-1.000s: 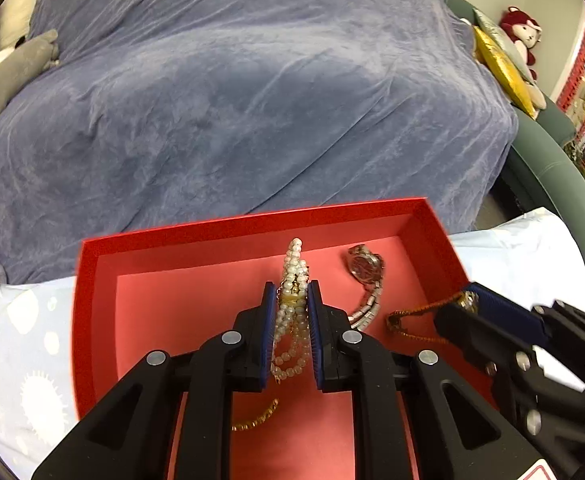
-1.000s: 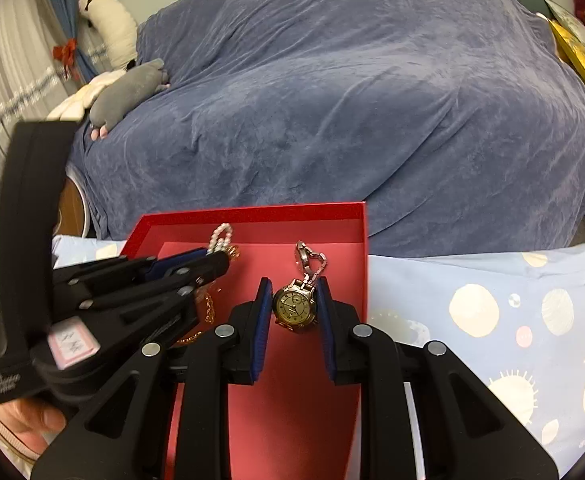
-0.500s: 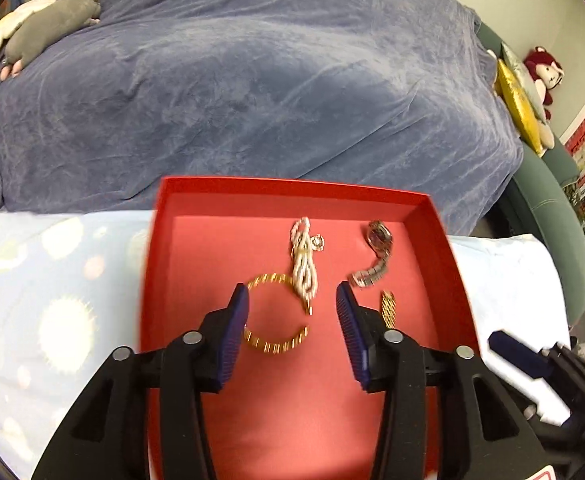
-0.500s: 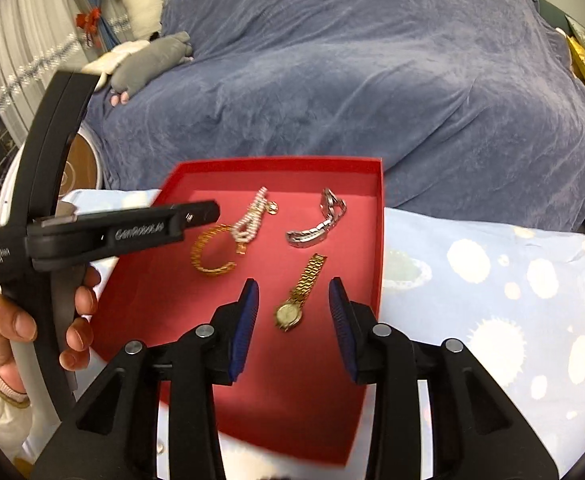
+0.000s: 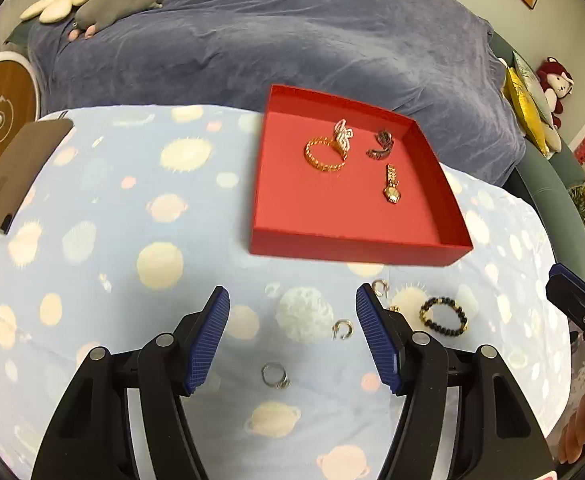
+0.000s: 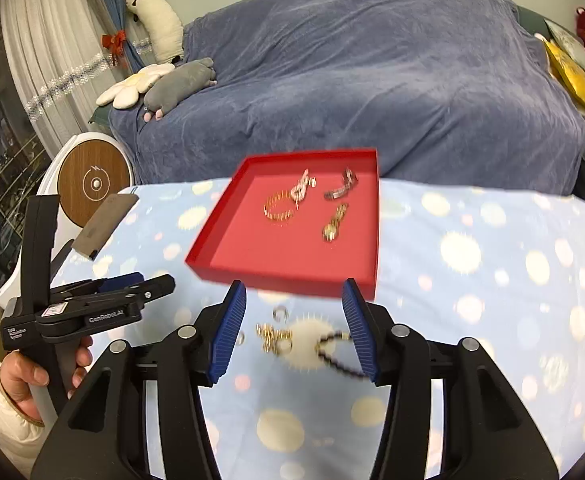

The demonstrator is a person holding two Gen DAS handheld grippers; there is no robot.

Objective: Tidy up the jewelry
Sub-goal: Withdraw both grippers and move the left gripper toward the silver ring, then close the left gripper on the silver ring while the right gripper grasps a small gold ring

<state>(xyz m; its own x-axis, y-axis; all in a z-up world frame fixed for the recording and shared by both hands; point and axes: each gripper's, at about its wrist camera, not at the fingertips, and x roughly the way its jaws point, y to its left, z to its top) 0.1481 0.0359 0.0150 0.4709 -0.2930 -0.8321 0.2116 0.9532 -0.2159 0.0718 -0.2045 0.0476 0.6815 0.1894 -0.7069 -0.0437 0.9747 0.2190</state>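
The red tray (image 5: 356, 246) sits on the spotted blue cloth and holds a gold bracelet (image 5: 324, 156), a pearl bracelet (image 5: 342, 136), a silver watch (image 5: 381, 147) and a gold watch (image 5: 391, 184). In front of it lie loose rings (image 5: 342, 329) and a black bead bracelet (image 5: 443, 316). My left gripper (image 5: 292, 292) hovers over the cloth, jaws opening, nothing between them. In the right wrist view my right gripper (image 6: 293, 286) hangs before the tray (image 6: 284, 276), jaws opening and empty, above a gold chain piece (image 6: 274, 338) and the bead bracelet (image 6: 338, 354).
A phone (image 5: 16, 176) lies at the cloth's left edge by a round wooden disc (image 5: 0, 120). Behind the table a blue-grey blanket (image 5: 252, 40) covers a sofa with plush toys (image 6: 180, 80). A hand (image 6: 24, 376) holds the left gripper (image 6: 156, 282).
Both grippers let go of the pearl bracelet and the gold watch inside the tray. They opened, then drew back and up to the cloth in front of it.
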